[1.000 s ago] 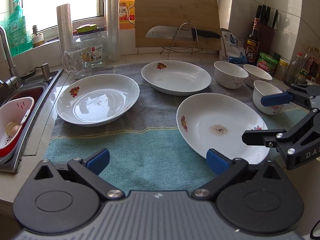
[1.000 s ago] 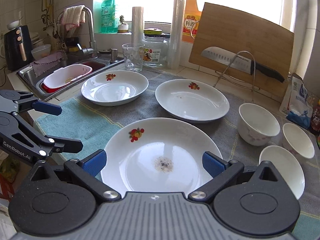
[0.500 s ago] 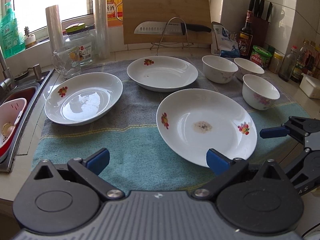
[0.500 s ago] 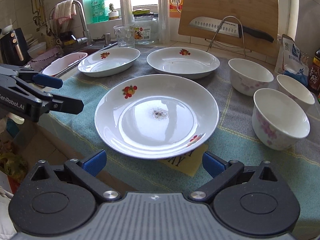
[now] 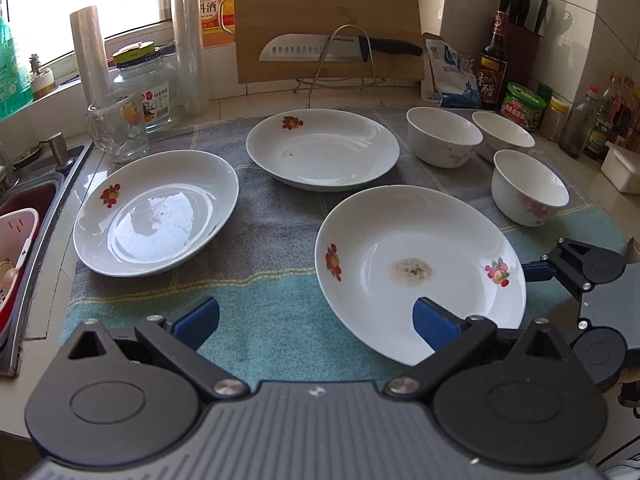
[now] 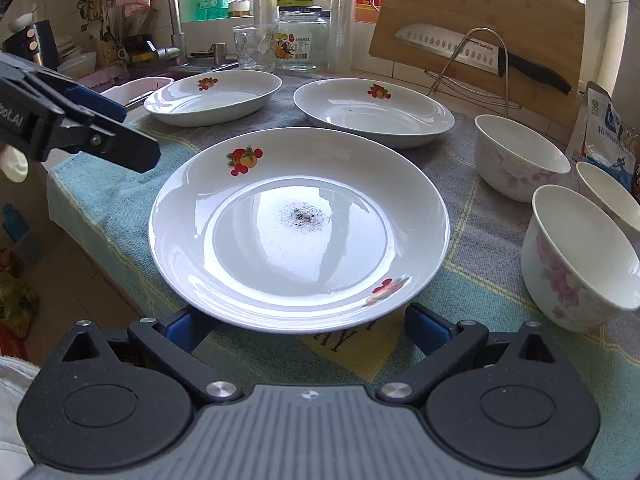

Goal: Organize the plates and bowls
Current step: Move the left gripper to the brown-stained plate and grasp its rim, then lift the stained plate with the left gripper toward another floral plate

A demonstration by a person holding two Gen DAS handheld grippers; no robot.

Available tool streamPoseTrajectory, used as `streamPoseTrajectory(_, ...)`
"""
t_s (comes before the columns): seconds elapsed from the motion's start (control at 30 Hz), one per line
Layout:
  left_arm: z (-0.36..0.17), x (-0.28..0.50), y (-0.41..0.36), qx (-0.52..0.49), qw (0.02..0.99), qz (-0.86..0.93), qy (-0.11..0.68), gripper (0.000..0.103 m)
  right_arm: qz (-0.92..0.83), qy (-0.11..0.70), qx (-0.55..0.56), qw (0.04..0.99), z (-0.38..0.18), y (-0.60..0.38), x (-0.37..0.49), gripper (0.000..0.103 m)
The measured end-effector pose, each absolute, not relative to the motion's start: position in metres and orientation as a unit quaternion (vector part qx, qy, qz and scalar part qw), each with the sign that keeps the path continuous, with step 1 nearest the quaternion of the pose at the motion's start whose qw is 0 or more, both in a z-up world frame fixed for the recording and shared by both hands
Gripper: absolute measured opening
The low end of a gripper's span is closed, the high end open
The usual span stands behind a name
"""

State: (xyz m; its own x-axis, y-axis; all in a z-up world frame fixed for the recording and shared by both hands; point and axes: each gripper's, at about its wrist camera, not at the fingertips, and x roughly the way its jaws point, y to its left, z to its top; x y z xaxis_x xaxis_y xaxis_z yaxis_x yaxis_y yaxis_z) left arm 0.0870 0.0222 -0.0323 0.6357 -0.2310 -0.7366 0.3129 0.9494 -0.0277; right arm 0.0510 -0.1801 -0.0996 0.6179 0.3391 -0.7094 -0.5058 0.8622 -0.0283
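Three white plates with fruit prints lie on a towel (image 5: 272, 292): a near plate with a dirty spot (image 5: 420, 272) (image 6: 298, 226), a left plate (image 5: 156, 212) (image 6: 214, 96) and a far plate (image 5: 322, 148) (image 6: 374, 112). Three white bowls (image 5: 442, 136) (image 5: 502, 134) (image 5: 528, 186) stand at the right; the nearest also shows in the right wrist view (image 6: 580, 256). My left gripper (image 5: 316, 320) is open and empty over the towel's front, its right finger over the near plate's edge. My right gripper (image 6: 306, 326) is open, low at the near plate's front rim, fingers either side.
A sink (image 5: 24, 232) with a pink basket lies at the left. A glass (image 5: 116, 128), a jar (image 5: 146, 80), a cutting board (image 5: 328, 20) with a knife (image 5: 340, 46) on a rack, bottles and a knife block (image 5: 520, 36) line the back and right.
Both grippers have drawn back and dropped lower toward the counter's front edge. The right gripper now sits level with the near plate's rim. The dishes have not moved.
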Motion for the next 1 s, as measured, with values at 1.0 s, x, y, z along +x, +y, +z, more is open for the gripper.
streamPoseTrajectory(1.0,-0.066,0.231,-0.038,0.142,0.702,-0.427,0.552,0.097,0.245,0.331,-0.109,0.905,-0.1,-0.183,0.042,0.103)
